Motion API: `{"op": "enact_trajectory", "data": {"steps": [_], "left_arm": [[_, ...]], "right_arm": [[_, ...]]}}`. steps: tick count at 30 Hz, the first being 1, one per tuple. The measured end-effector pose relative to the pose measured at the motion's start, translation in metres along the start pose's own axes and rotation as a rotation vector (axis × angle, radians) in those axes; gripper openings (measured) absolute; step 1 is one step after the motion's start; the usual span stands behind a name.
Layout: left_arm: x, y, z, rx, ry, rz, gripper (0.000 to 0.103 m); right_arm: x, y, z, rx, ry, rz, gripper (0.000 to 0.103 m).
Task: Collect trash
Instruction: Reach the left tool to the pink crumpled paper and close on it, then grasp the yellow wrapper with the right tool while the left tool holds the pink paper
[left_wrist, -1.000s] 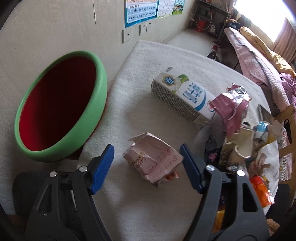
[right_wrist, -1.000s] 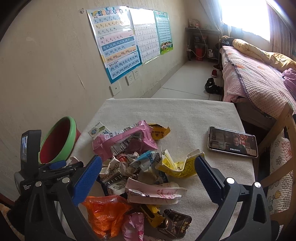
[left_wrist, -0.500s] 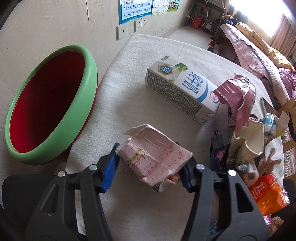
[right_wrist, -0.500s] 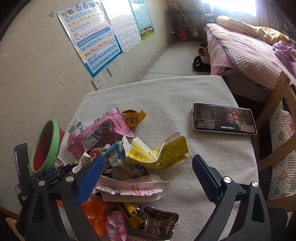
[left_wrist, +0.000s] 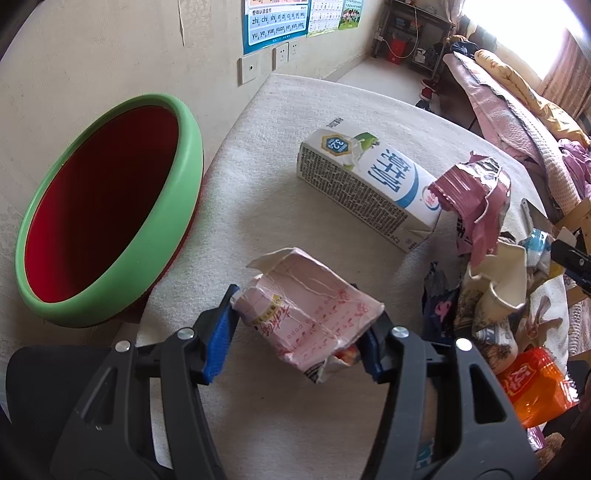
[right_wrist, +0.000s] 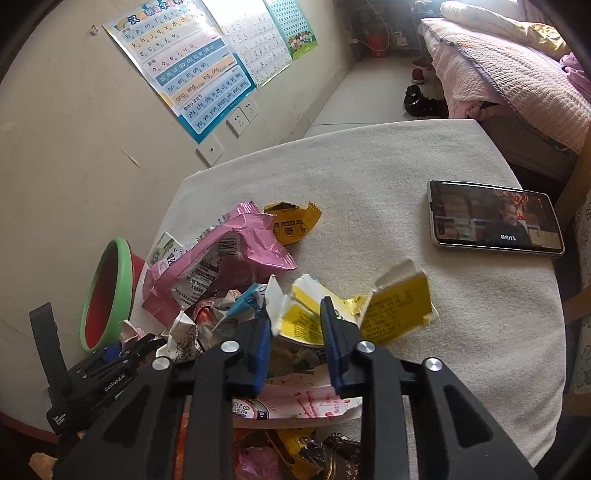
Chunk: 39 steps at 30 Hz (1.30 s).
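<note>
Pinching a crushed pink carton (left_wrist: 314, 317), the left tongs (left_wrist: 301, 332) look secure, but the right tongs (right_wrist: 295, 339), just closing on a torn yellow carton (right_wrist: 369, 314), may tear it.

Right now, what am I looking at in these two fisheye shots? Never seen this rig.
No robot: a person holds a two-finger claw in each hand, with a camera on each looking along its fingers. One picture is from the left claw, the other from the right claw. A cloth-covered table holds a trash pile, a milk carton and a phone; a green-rimmed bin stands beside it. The left claw is shut on a crumpled pink carton. The right claw's jaws have just closed on a torn yellow carton.
</note>
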<state>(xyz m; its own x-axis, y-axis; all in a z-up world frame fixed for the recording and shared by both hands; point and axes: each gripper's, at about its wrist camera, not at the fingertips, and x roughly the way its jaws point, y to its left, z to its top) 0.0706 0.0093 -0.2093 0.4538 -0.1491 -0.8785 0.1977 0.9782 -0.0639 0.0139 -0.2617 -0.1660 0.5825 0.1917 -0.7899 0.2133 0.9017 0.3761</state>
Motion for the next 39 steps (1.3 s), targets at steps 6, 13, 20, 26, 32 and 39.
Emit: {"op": "enact_trajectory", "data": {"steps": [6,13,20,26,32,39], "left_arm": [[-0.004,-0.002,0.0,-0.004,-0.017,0.005,0.055],[-0.016,0.001,0.002,-0.018,-0.052,-0.001,0.055],[-0.03,0.003,0.001,-0.017,-0.093,-0.005,0.055],[-0.042,0.0,0.004,0.001,-0.133,-0.017,0.055],[-0.053,0.005,0.007,-0.017,-0.162,-0.038,0.055],[-0.059,0.015,0.007,-0.065,-0.17,-0.041,0.055]], "right_arm": [[-0.018,0.013,0.0,-0.059,-0.065,0.008,0.003],[-0.042,0.039,0.005,-0.136,-0.143,0.036,0.002],[-0.068,0.072,0.011,-0.22,-0.209,0.086,0.002],[-0.079,0.106,0.01,-0.295,-0.23,0.152,0.002],[-0.077,0.132,0.004,-0.356,-0.21,0.192,0.002],[-0.073,0.109,0.0,-0.308,-0.18,0.15,0.007]]}}
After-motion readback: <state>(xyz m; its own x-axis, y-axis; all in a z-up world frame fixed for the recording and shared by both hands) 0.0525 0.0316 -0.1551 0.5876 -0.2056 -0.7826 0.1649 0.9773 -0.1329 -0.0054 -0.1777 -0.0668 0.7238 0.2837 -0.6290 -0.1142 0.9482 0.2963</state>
